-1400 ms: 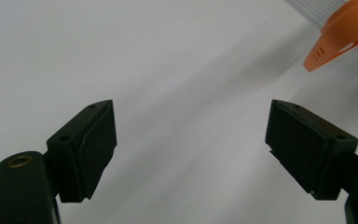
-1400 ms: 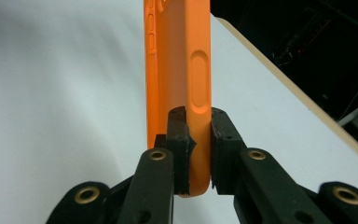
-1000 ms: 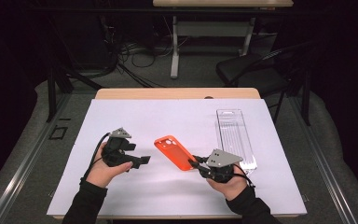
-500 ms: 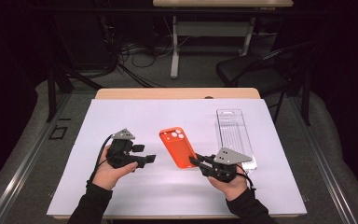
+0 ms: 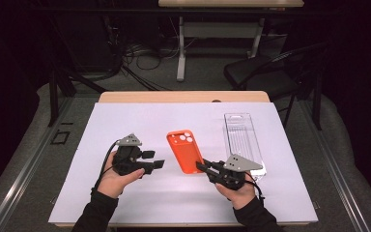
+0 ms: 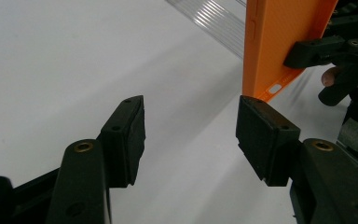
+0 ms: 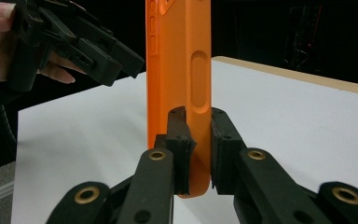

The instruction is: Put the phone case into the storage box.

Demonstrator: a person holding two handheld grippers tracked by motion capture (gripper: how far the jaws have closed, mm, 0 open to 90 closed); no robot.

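While the right tongs (image 5: 204, 167) clamp the lower end of the bright orange plastic phone case (image 5: 185, 151), that case sits over the middle of the white-covered worktop (image 5: 125, 121), its camera cutout pointing away from the person. Left of it, the left tongs (image 5: 157, 160) stand with jaws spread wide and nothing between them, near the case's edge. Beside the case's right side lies a clear ribbed plastic tray (image 5: 242, 140).

Even overhead light on white table (image 5: 125, 125); surroundings dark. Soft shadows below jaws; near jaws slightly blurred.
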